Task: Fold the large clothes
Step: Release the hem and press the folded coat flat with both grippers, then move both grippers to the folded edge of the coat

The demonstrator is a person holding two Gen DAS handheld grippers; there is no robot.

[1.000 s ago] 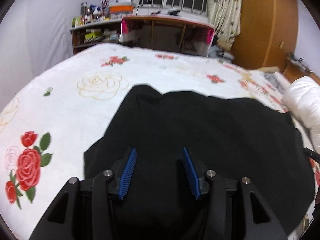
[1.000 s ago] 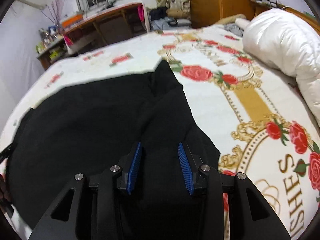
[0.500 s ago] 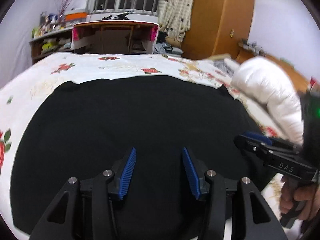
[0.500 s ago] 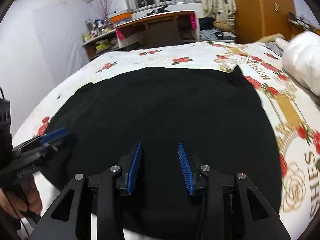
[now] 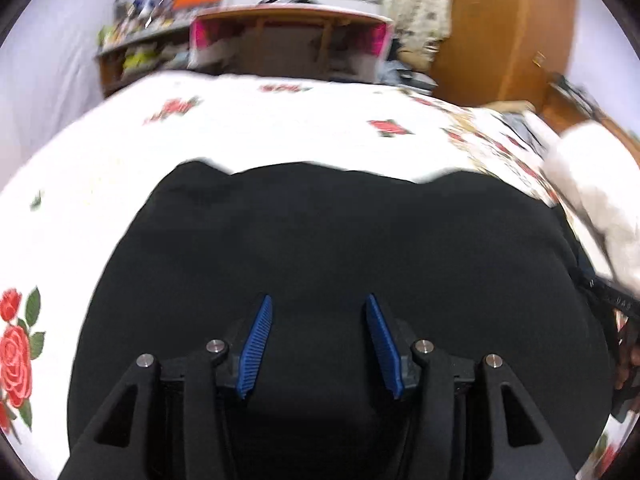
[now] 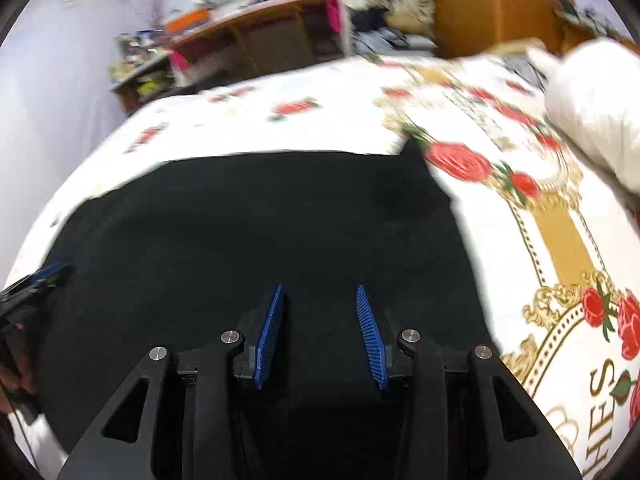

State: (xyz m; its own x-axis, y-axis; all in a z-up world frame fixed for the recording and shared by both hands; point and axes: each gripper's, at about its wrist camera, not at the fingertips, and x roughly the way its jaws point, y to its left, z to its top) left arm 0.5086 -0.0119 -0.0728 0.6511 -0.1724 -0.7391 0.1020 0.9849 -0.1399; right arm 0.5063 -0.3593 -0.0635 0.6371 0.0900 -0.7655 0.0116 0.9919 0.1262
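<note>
Rose-print white bedspread under large black cloth garment, spread flat | left gripper wide open, empty, over near edge | right gripper same | both views swung since half-second-earlier frame; garment unmoved.

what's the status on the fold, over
Left claw open, right claw open, both empty. Large black cloth garment spread on rose-print white bedspread. White puffy duvet off to right, clear.

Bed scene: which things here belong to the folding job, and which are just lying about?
Job:
black garment
left claw, open
right claw, open

Lying about:
white duvet
floral bedsheet
desk
cluttered shelf
wardrobe
</note>
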